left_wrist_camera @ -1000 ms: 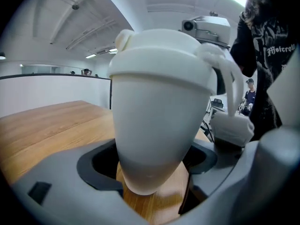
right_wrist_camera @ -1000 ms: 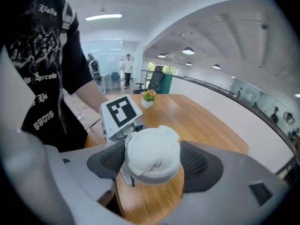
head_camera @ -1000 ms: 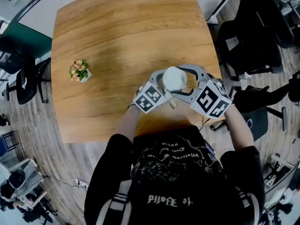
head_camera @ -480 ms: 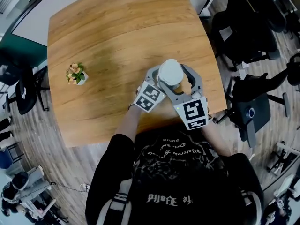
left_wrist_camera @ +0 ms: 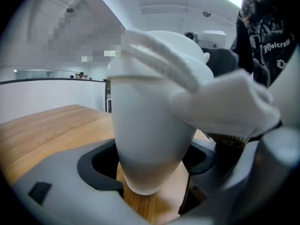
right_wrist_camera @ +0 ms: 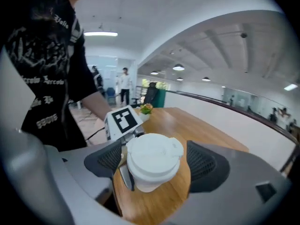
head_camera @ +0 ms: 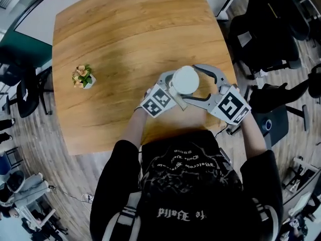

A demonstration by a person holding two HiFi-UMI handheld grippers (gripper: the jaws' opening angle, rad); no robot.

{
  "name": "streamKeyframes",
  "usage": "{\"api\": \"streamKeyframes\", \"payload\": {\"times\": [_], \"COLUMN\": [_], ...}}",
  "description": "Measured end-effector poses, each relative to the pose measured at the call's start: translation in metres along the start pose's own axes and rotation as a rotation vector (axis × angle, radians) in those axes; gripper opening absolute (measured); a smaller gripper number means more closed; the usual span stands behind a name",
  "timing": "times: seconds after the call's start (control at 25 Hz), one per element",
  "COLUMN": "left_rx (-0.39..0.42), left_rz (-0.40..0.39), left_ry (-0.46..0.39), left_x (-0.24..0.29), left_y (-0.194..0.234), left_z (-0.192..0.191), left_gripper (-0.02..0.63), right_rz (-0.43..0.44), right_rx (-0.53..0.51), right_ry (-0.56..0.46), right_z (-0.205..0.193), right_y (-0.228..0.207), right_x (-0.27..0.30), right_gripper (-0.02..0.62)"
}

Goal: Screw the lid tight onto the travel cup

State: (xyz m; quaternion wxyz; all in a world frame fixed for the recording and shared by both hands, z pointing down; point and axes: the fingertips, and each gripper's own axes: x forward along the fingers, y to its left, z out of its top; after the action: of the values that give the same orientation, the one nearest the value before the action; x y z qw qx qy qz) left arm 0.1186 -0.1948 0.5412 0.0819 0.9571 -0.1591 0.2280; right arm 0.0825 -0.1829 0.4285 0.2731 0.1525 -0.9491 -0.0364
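Right gripper view: opening round the lid [right_wrist_camera: 154,151], with a gap at each pad of the right gripper [right_wrist_camera: 155,159]; swung back from the turned pose of half a second ago. Likely a reset for another twist, so not yet tight. Clamped low on the cup [left_wrist_camera: 145,139] by the left gripper [left_wrist_camera: 151,162], just under the right pads. Outward: close to the table's [head_camera: 125,34] near edge behind the fingers, bare wood ahead of them, plant [head_camera: 83,76] well off left.
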Motion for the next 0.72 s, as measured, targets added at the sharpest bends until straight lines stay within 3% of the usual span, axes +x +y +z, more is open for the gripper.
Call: {"api": "streamKeyframes", "payload": {"times": [0.12,0.2,0.44,0.56,0.72], "left_rx": [0.060,0.072,0.072,0.066,0.040], "left_rz": [-0.106,-0.144,-0.166,-0.165,-0.147], "left_ry": [0.059,0.072,0.070,0.065,0.039], "left_x": [0.000,0.000,0.001,0.003,0.001], "left_y": [-0.006,-0.007,-0.006,-0.006,-0.005], "left_z": [-0.002,-0.002,-0.002,-0.001,-0.002], "left_gripper": [0.413,0.413,0.413,0.413,0.413], "right_rz": [0.232,0.326,0.613,0.716,0.705], "right_rx": [-0.186,-0.312,-0.638,-0.683,-0.630], "right_ry": [0.133,0.206,0.334,0.374,0.347], "right_z": [-0.007,-0.010,-0.017,-0.025,-0.024], "right_y": [0.000,-0.005,0.007,0.016,0.018], "right_x": [-0.004,-0.003,0.013,0.018,0.021], "right_gripper": [0.444,0.453,0.452,0.422,0.422]}}
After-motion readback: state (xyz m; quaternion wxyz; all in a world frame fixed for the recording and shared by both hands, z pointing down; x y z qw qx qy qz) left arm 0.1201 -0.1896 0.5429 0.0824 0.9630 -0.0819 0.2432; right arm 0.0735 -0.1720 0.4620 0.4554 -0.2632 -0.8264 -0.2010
